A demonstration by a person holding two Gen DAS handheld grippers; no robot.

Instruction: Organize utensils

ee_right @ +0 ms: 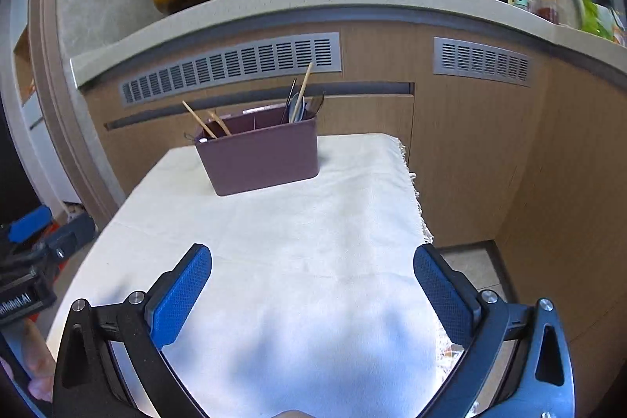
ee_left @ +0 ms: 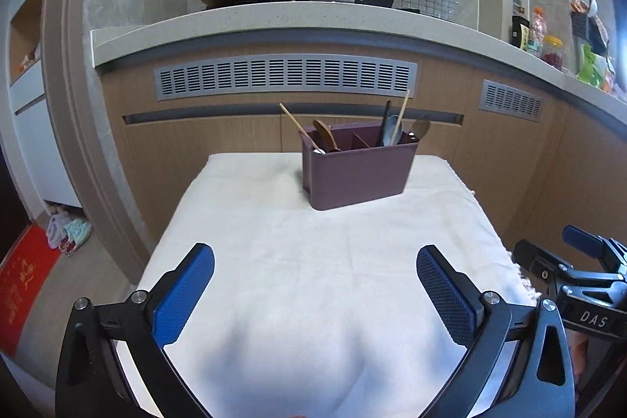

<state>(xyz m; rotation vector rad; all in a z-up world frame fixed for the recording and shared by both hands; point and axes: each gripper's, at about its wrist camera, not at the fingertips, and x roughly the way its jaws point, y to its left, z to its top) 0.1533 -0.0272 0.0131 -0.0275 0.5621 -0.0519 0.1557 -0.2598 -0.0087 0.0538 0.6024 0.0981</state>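
Utensil holder on cloth-covered table, far end; utensils inside; counter behind.

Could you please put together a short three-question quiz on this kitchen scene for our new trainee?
1. True or false: loose utensils lie on the cream cloth-covered table in front of the mauve plastic utensil caddy.
2. What is between the blue pads of the left gripper and of the right gripper? A) a spoon B) a chopstick C) nothing
3. Fill in: the caddy's ___ compartment looks empty, while wooden and metal utensils stand at its two ends.

Key
1. False: no utensil shows on the cloth.
2. C: both stand wide open.
3. Middle.
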